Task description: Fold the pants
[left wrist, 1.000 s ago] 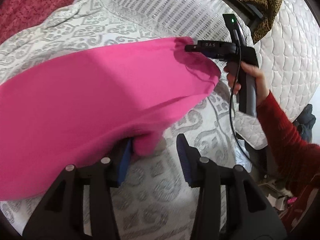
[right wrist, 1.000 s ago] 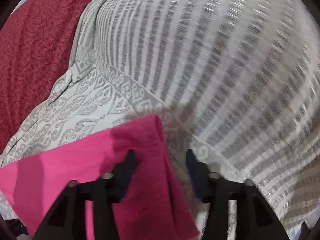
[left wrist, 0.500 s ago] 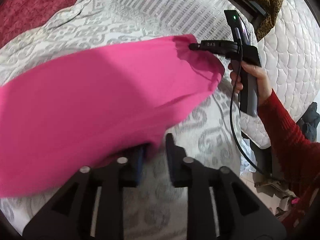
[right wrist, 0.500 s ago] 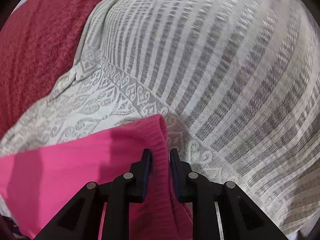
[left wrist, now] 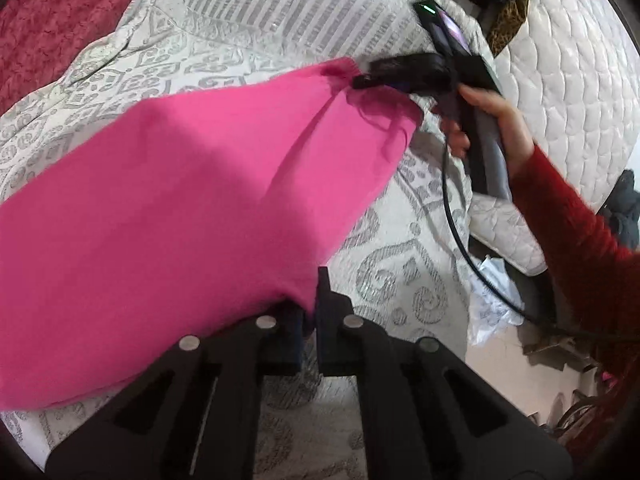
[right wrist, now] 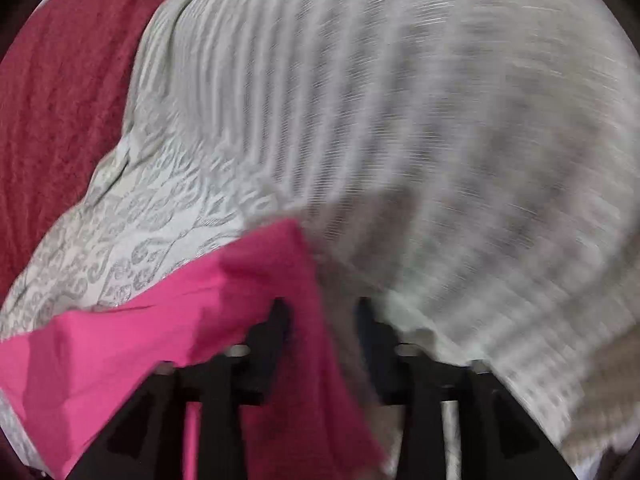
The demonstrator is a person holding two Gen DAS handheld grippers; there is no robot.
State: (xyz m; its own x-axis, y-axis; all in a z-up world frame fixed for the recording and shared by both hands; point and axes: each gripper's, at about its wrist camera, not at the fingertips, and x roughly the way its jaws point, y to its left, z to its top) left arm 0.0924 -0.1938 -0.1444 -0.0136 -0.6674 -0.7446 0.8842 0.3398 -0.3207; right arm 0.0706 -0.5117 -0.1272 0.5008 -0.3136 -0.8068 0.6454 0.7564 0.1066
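Fingers of left gripper (left wrist: pixel 310 312) pinched on near corner of bright pink knit pants (left wrist: pixel 168 200); right gripper (right wrist: pixel 322 320) jaws just reopened, fabric between, unclamped. Pants spread on patterned grey-white bedspread (left wrist: pixel 400 264); fold not yet made.
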